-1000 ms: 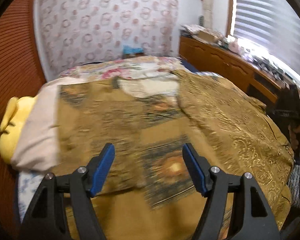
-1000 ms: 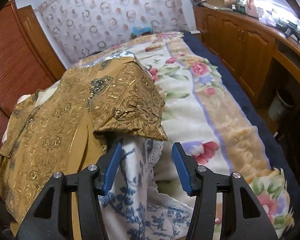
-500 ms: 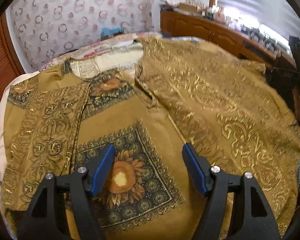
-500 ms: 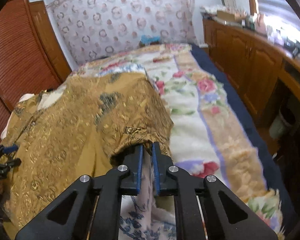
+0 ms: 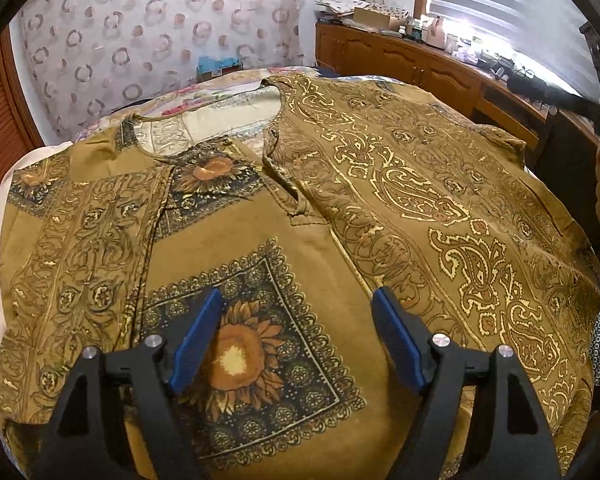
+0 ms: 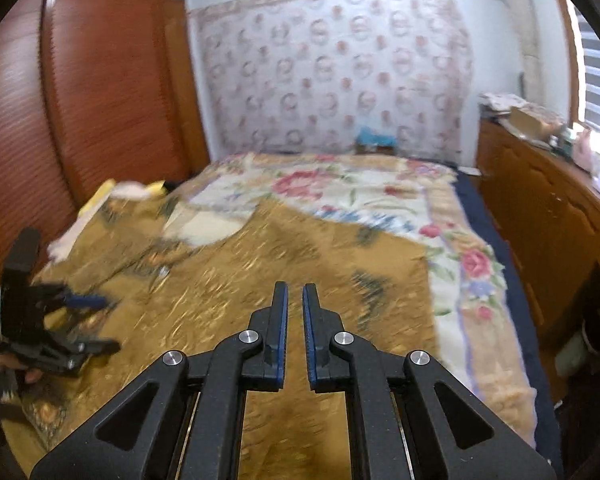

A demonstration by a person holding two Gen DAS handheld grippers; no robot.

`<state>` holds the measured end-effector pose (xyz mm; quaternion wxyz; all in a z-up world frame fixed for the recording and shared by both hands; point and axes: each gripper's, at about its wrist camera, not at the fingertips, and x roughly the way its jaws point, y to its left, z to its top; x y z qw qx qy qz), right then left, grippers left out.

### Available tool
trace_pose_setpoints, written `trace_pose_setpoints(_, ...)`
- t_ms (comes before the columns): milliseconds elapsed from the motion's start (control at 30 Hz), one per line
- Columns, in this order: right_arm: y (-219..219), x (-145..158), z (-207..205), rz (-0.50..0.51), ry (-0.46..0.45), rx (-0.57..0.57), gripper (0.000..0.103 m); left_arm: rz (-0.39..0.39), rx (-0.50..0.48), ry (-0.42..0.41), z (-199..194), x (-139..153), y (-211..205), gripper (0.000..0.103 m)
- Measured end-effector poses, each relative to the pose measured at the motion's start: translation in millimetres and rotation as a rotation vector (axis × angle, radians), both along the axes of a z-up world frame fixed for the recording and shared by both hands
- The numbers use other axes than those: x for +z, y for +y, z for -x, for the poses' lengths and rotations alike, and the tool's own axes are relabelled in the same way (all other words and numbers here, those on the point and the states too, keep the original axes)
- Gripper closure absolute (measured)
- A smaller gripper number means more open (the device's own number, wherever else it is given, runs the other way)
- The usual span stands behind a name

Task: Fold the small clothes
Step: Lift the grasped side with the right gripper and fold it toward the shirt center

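Left gripper [image 5: 296,340] hovers low over the shirt's sunflower panel, jaws opening, nothing between them; likely about to pin or pinch the cloth. Shirt [image 5: 312,240] lies spread across the bed [image 6: 380,188], its right half folded over. Right gripper [image 6: 295,340] is closed; whether cloth is pinched, cannot tell.

Your garment is a mustard-gold printed tunic [image 5: 308,248] lying spread on the bed. Its sunflower square sits at 6 o'clock in the left wrist view. The round neckline opens toward 11 o'clock. A paisley-printed part is folded over from 3 o'clock, covering the right side.
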<state>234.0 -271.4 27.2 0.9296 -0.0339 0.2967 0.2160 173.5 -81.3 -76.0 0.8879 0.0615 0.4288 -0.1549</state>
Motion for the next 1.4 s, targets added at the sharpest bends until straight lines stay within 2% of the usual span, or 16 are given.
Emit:
trace_pose_setpoints(167, -7.2, -17.0, 6.5, 0.034, 0.032, -0.039, 0.098, 0.000, 0.000, 0.000, 0.4, 0.1, -0.2, 0.025)
trace_pose_setpoints(233, -23.0, -19.7, 4.9, 0.052, 0.043, -0.109, 0.090, 0.000, 0.000, 0.001, 0.9, 0.5, -0.1, 0.024)
trace_pose_setpoints(267, -32.7, -20.6, 3.9, 0.061, 0.046, -0.142, 0.077, -0.002, 0.001, 0.000, 0.6, 0.1, -0.4, 0.024)
trace_pose_setpoints(300, -45.6, -21.6, 3.7, 0.059, 0.049, -0.175, 0.072, -0.008, 0.002, -0.001, -0.1, 0.1, -1.2, 0.024)
trace_pose_setpoints(467, -101.7, -31.6, 4.3, 0.064, 0.091, -0.292, 0.068, -0.012, 0.004, -0.002, -0.6, 0.0, -2.0, 0.024)
trace_pose_setpoints(533, -121.1, -44.8, 0.0, 0.046, 0.167, -0.301, 0.065, -0.010, 0.004, -0.001, -0.8, 0.0, -1.7, 0.024)
trace_pose_setpoints(700, -130.5, -73.2, -7.3, 0.029, 0.267, -0.269, 0.064, -0.009, 0.004, 0.001, -0.9, 0.1, -1.9, 0.024)
trace_pose_setpoints(867, -129.8, -75.0, -24.1, -0.052, 0.283, -0.248, 0.063, -0.007, 0.003, 0.000, -1.9, 0.2, -2.0, 0.024)
trace_pose_setpoints(900, -128.3, -76.3, -28.4, -0.063, 0.287, -0.240, 0.064, -0.006, 0.002, 0.000, -2.1, 0.1, -1.8, 0.024)
trace_pose_setpoints(933, -127.7, -75.7, -31.2, -0.069, 0.288, -0.237, 0.072, -0.005, 0.001, 0.001, -2.2, 0.0, -1.4, 0.024)
trace_pose_setpoints(967, -126.8, -73.2, -33.5, -0.076, 0.281, -0.231, 0.088, -0.004, 0.000, 0.000, -2.1, -0.1, -1.3, 0.024)
trace_pose_setpoints(1000, -123.6, -71.1, -34.7, -0.065, 0.270, -0.233, 0.094, -0.004, -0.001, 0.000, -2.1, -0.1, -0.5, 0.024)
trace_pose_setpoints(1133, -105.3, -43.3, -29.3, 0.010, 0.120, -0.255, 0.098, -0.004, 0.007, -0.001, -2.2, -0.1, 1.3, 0.024)
trace_pose_setpoints(1233, -76.6, -12.4, -21.1, 0.061, -0.019, -0.222, 0.099, -0.006, 0.009, -0.002, -1.2, -0.1, 1.6, 0.024)
trace_pose_setpoints(1333, -39.2, 10.8, -12.1, 0.087, -0.098, -0.125, 0.099, -0.005, 0.009, -0.002, -0.8, 0.0, 2.1, 0.024)
trace_pose_setpoints(1400, -10.5, 14.4, -4.1, 0.106, -0.105, -0.036, 0.099, -0.005, 0.009, -0.002, -1.1, 0.0, 1.7, 0.024)
